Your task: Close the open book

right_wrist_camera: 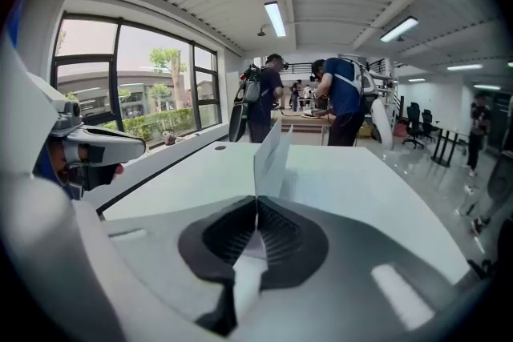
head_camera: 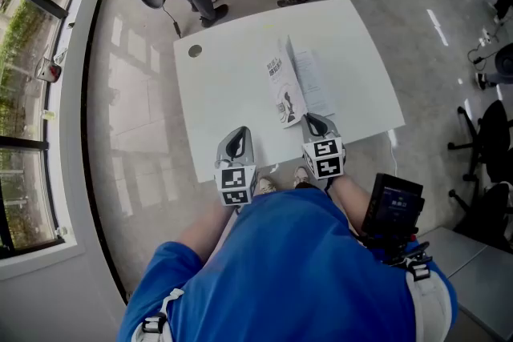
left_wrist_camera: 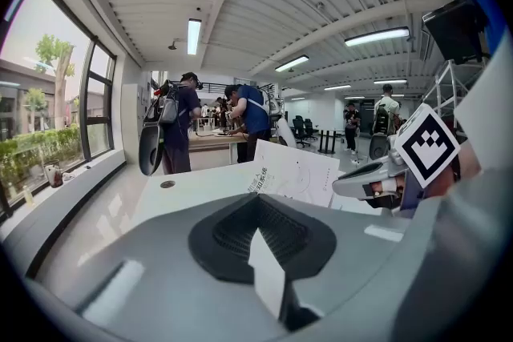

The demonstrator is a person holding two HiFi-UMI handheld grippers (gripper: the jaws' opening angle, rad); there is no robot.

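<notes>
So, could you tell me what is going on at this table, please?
A person stands at the white table with a gripper in each hand. The right gripper is shut on a raised leaf of the open book, which stands upright, so the book is not yet closed. The left gripper is shut and empty, beside the book.

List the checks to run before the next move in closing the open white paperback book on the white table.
1. Right gripper grips the white paperback book's raised printed cover: ok, its jaws are together on the cover's near edge.
2. Only the cover is pinched: cannot tell; two leaves seem to rise from the jaws.
3. Cover lifted off the pages: ok, it stands steeply tilted in the left gripper view.
4. Left gripper clear of the cover's path: ok, it is shut, empty and over the white table, left of the book.
5. Flat right-hand pages bare: ok, nothing lies on them.
6. Book steadied against sliding: not ok, nothing presses on the flat half.
</notes>
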